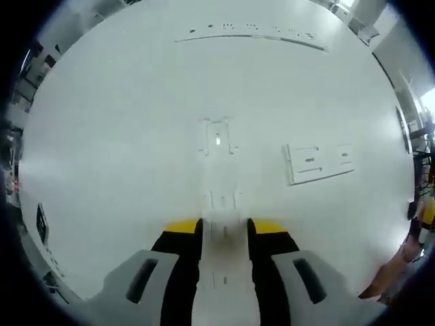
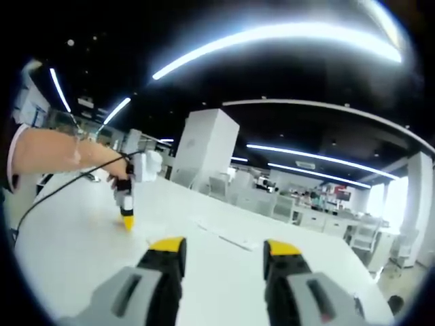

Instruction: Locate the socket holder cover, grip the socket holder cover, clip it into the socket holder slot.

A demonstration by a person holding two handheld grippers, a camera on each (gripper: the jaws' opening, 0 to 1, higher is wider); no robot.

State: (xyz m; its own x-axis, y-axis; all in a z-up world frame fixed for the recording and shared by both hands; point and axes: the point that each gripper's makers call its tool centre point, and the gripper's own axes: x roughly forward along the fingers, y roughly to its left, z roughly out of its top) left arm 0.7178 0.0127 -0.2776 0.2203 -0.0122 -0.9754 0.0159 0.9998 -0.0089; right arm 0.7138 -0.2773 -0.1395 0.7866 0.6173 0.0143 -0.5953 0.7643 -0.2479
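My left gripper (image 1: 224, 227) points down at the white bench (image 1: 115, 156), and its jaws are clenched on the near end of a long white socket holder (image 1: 221, 272) that runs up between them. The yellow tips press against both sides of the strip. Beyond the tips the same strip carries on away from me, and at its far end I see a small translucent clip-like piece (image 1: 217, 138); I cannot tell whether it is seated in the strip or merely lying over it. To the right of that far end, apart from the strip, lies a white rectangular socket holder cover (image 1: 319, 163) with slots cut into it, flat on the bench. Well beyond the strip, near the far edge of the bench, lies a long thin white rail (image 1: 251, 35).

My right gripper (image 2: 224, 248) is raised level over the bench, jaws released and apart with nothing between them. Farther off to the left, the other gripper (image 2: 126, 204), held by a hand (image 2: 139, 166), stands tip-down on the bench.
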